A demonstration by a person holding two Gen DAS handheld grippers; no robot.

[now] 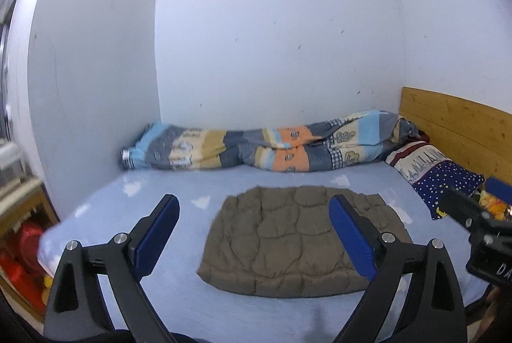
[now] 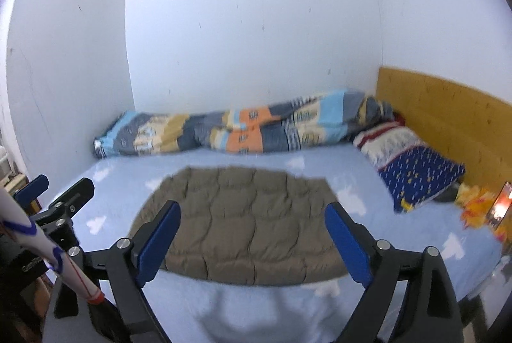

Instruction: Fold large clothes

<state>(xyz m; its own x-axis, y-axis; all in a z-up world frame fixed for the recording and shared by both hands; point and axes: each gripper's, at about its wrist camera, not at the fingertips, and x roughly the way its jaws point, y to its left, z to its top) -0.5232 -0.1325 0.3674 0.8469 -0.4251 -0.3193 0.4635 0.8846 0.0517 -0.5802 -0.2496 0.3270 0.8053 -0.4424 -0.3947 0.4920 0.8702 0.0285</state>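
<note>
A brown quilted garment (image 1: 297,240) lies folded flat in the middle of the light blue bed sheet (image 1: 153,295); it also shows in the right wrist view (image 2: 243,224). My left gripper (image 1: 254,205) is open and empty, held above the near edge of the bed, its blue pads (image 1: 156,234) wide apart. My right gripper (image 2: 252,210) is open and empty, above the garment's near edge. The right gripper shows at the right edge of the left wrist view (image 1: 480,215), and the left gripper shows at the left of the right wrist view (image 2: 54,202).
A rolled patchwork quilt (image 1: 262,147) lies along the far wall. A starry blue pillow (image 1: 438,173) rests by the wooden headboard (image 1: 457,125). Orange and yellow items (image 2: 476,208) sit at the bed's right edge. Red things (image 1: 22,263) lie beside the bed on the left.
</note>
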